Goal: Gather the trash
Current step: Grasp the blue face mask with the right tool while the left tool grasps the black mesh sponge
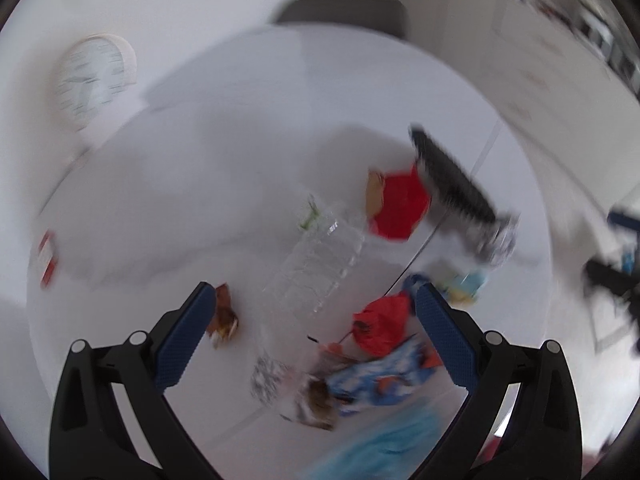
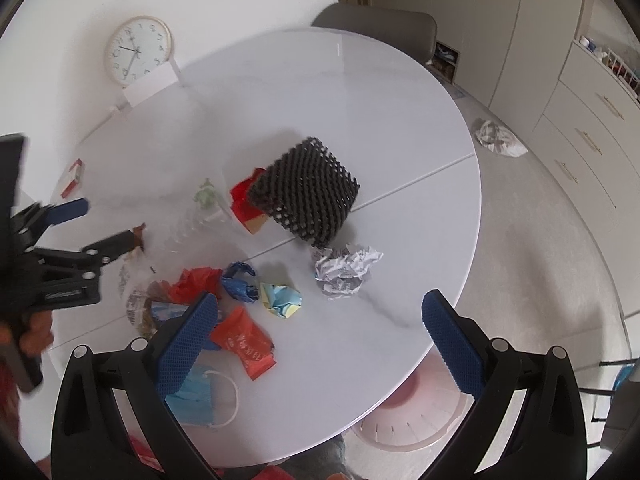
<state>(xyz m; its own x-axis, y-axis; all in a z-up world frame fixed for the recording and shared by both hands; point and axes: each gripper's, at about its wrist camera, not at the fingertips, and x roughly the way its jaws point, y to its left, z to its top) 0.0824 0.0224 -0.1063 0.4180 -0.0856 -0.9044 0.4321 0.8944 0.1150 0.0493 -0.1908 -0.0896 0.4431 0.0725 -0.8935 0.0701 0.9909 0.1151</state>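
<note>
Trash lies on a round white table: a clear plastic bottle, a red wrapper, a blue surgical mask, crumpled foil-like paper, a blue wad, a yellow-blue wad, a red carton beside a black mesh holder. My left gripper is open above the bottle and a red bag; the view is blurred. It also shows in the right wrist view. My right gripper is open and empty over the near wads.
A pink bin stands under the table's near edge. A crumpled paper lies on the floor at right. A clock leans at the wall. A grey chair is behind the table; cabinets are at right.
</note>
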